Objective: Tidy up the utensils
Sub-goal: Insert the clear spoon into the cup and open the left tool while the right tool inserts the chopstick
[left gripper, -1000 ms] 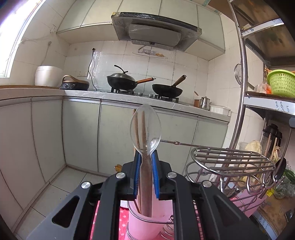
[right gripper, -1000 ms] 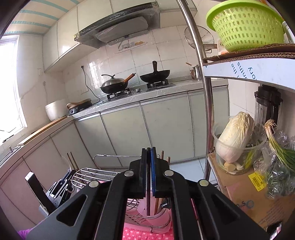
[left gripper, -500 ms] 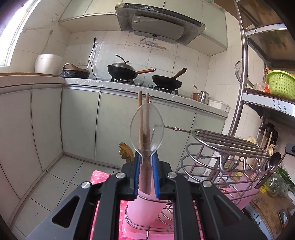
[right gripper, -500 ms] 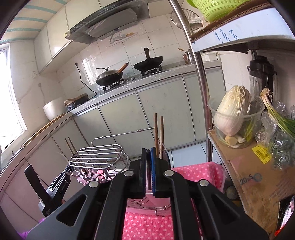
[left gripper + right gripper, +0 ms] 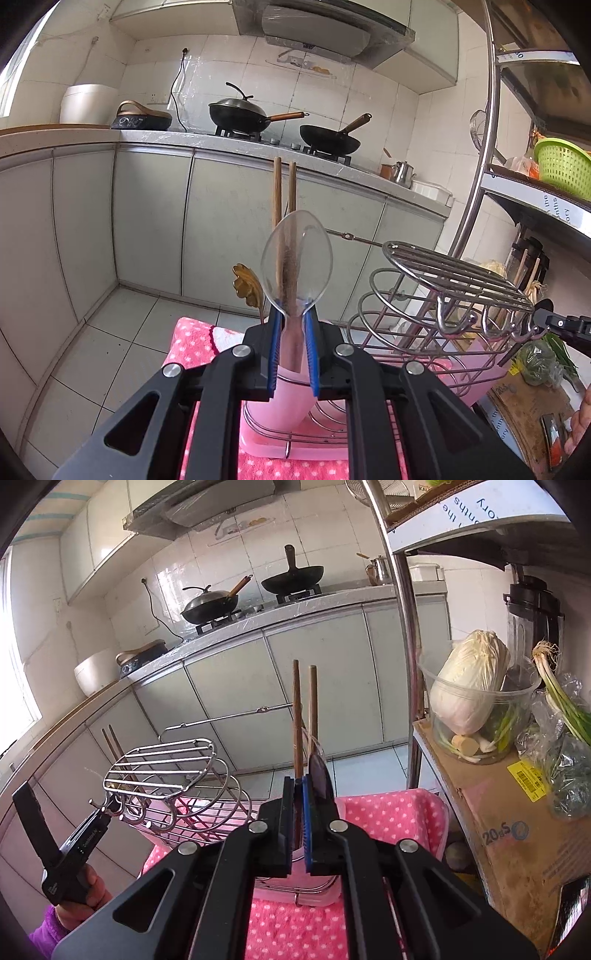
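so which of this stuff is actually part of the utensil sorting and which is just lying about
Part of the job:
- clear spoon in the left gripper
- dark utensil in the right gripper
- chopsticks
- pink cup
- wire rack

Lying about:
- woks
- cabbage
- green basket
- kettle

The left tongs (image 5: 293, 343) point slightly downward, their blue-lined jaws pinched on the neck of a clear plastic spoon (image 5: 296, 262) whose bowl stands upright above them. The right tongs (image 5: 300, 823) tilt downward too, jaws pressed together around a dark thin handle; what it belongs to is unclear. In the right wrist view, a hand (image 5: 86, 893) in a purple sleeve grips the left tool's handle.
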`<state>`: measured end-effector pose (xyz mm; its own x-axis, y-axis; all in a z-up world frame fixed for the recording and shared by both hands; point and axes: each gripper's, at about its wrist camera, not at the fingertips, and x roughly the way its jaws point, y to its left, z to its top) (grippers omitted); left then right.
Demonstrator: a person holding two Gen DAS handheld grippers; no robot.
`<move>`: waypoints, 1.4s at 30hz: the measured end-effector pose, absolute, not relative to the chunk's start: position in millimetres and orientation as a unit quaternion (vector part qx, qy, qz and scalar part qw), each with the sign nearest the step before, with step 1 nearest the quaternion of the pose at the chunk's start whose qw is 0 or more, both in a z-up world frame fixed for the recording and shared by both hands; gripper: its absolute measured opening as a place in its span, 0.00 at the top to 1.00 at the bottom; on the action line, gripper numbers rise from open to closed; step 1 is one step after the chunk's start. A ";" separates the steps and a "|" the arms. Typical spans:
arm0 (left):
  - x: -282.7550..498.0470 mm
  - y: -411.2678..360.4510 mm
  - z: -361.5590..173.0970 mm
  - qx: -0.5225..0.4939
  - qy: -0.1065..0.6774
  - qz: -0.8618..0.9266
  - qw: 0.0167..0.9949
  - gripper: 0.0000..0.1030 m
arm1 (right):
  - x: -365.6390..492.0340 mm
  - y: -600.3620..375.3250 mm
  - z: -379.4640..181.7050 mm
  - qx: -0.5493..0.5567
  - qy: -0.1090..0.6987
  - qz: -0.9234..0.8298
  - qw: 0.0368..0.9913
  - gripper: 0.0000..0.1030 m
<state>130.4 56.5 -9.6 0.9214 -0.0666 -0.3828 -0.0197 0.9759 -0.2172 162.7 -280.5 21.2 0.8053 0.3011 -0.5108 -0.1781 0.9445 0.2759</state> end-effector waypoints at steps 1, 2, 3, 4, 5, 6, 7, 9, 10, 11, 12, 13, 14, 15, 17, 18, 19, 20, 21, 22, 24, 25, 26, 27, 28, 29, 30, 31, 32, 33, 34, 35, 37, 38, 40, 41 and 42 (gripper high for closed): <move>132.2 56.8 -9.8 -0.112 0.203 -0.014 0.973 0.88 | 164.8 -280.3 20.5 0.107 0.286 0.126 0.944 0.96; 134.4 57.3 -10.1 -0.116 0.209 -0.016 0.971 0.88 | 166.3 -280.0 20.0 0.106 0.287 0.127 0.943 0.96; 136.0 57.8 -11.2 -0.119 0.214 -0.018 0.969 0.89 | 168.5 -280.1 19.0 0.107 0.289 0.128 0.943 0.96; 137.6 58.2 -12.6 -0.122 0.218 -0.017 0.968 0.89 | 170.1 -279.8 18.3 0.106 0.290 0.128 0.942 0.96; 140.0 58.1 -13.4 -0.123 0.222 -0.016 0.967 0.89 | 171.3 -279.1 18.3 0.105 0.291 0.129 0.942 0.96; 141.4 58.0 -14.9 -0.123 0.225 -0.013 0.966 0.89 | 172.7 -278.6 17.8 0.103 0.291 0.129 0.942 0.96; 142.5 57.7 -16.5 -0.124 0.229 -0.010 0.966 0.88 | 174.4 -277.9 17.2 0.102 0.292 0.130 0.942 0.96; 144.4 57.0 -19.2 -0.125 0.233 -0.007 0.964 0.89 | 177.4 -276.0 15.5 0.101 0.294 0.130 0.941 0.96; 144.2 55.6 -19.3 -0.121 0.233 -0.005 0.965 0.89 | 178.8 -275.4 14.5 0.100 0.295 0.130 0.941 0.96; 144.2 54.5 -19.4 -0.118 0.233 -0.003 0.965 0.89 | 179.6 -274.9 13.7 0.100 0.294 0.130 0.941 0.95; 144.4 53.6 -19.7 -0.115 0.234 -0.002 0.965 0.89 | 180.6 -274.7 12.6 0.101 0.296 0.131 0.941 0.95; 145.0 52.7 -19.3 -0.113 0.234 -0.001 0.966 0.89 | 180.9 -274.2 11.1 0.103 0.296 0.133 0.940 0.95; 145.3 52.0 -19.3 -0.110 0.235 0.000 0.966 0.89 | 180.2 -273.8 10.1 0.104 0.293 0.132 0.941 0.96; 145.4 51.3 -19.1 -0.108 0.237 0.001 0.966 0.89 | 179.9 -273.4 9.5 0.103 0.291 0.132 0.942 0.96; 146.0 50.2 -18.0 -0.108 0.239 0.001 0.965 0.89 | 178.9 -272.2 9.4 0.100 0.289 0.134 0.943 0.96; 146.7 49.6 -17.3 -0.109 0.242 0.001 0.964 0.89 | 178.5 -271.2 9.9 0.096 0.289 0.134 0.943 0.96; 147.8 47.7 -16.1 -0.109 0.244 0.003 0.964 0.89 | 178.5 -270.3 10.4 0.094 0.289 0.134 0.943 0.96; 148.2 47.4 -15.7 -0.109 0.245 0.003 0.963 0.88 | 178.1 -269.9 10.5 0.093 0.290 0.135 0.943 0.96; 148.6 46.9 -15.3 -0.109 0.247 0.004 0.963 0.88 | 178.7 -269.5 10.7 0.092 0.290 0.136 0.943 0.96; 149.2 46.2 -14.7 -0.108 0.250 0.005 0.962 0.87 | 179.6 -269.8 10.8 0.091 0.291 0.136 0.943 0.96; 150.0 44.5 -13.4 -0.106 0.254 0.009 0.961 0.87 | 181.2 -269.9 11.0 0.090 0.293 0.136 0.942 0.96; 150.7 43.8 -12.7 -0.105 0.257 0.010 0.961 0.86 | 181.9 -270.1 11.2 0.090 0.293 0.136 0.942 0.96; 151.0 43.2 -12.4 -0.103 0.259 0.011 0.960 0.86 | 182.4 -270.0 11.3 0.089 0.294 0.136 0.942 0.95; 151.7 42.7 -11.8 -0.102 0.263 0.012 0.959 0.86 | 182.9 -269.7 11.7 0.089 0.294 0.137 0.942 0.95; 152.3 42.2 -11.2 -0.102 0.265 0.014 0.959 0.86 | 183.1 -269.2 12.0 0.088 0.294 0.138 0.942 0.95; 152.7 41.6 -10.6 -0.102 0.267 0.016 0.958 0.86 | 183.2 -268.9 12.1 0.088 0.294 0.138 0.942 0.95; 153.5 40.9 -9.8 -0.102 0.270 0.018 0.957 0.85 | 183.1 -268.8 12.1 0.087 0.294 0.139 0.942 0.95; 153.6 40.4 -9.1 -0.102 0.272 0.020 0.957 0.85 | 182.7 -268.8 12.1 0.087 0.294 0.140 0.942 0.95; 154.8 39.9 -7.8 -0.103 0.274 0.021 0.956 0.84 | 182.7 -269.1 11.9 0.087 0.294 0.140 0.942 0.95; 154.9 40.0 -7.1 -0.104 0.276 0.022 0.955 0.84 | 182.7 -269.3 11.9 0.087 0.295 0.140 0.941 0.95; 154.4 40.2 -6.6 -0.105 0.278 0.024 0.955 0.82 | 182.8 -269.5 11.8 0.087 0.297 0.139 0.941 0.95; 154.3 40.0 -5.9 -0.106 0.279 0.025 0.954 0.82 | 182.9 -269.8 11.6 0.087 0.299 0.139 0.940 0.95; 154.0 38.9 -4.0 -0.105 0.280 0.027 0.954 0.79 | 182.6 -270.4 11.7 0.086 0.303 0.138 0.939 0.95; 153.6 38.2 -3.0 -0.105 0.280 0.028 0.954 0.78 | 182.0 -270.3 11.9 0.086 0.305 0.139 0.938 0.95; 152.3 36.6 -1.0 -0.102 0.280 0.029 0.954 0.73 | 180.9 -270.8 12.7 0.085 0.309 0.141 0.937 0.95; 151.4 35.9 0.1 -0.101 0.278 0.029 0.955 0.73 | 180.4 -271.1 12.6 0.084 0.310 0.141 0.936 0.95; 150.5 35.4 1.3 -0.100 0.277 0.030 0.955 0.72 | 179.6 -271.4 13.3 0.083 0.311 0.142 0.936 0.95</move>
<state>150.5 35.4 1.3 0.8444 0.0024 -0.5357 -0.1129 0.9783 -0.1735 179.6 -271.4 13.3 0.7660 0.3171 -0.5592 -0.2141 0.9461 0.2431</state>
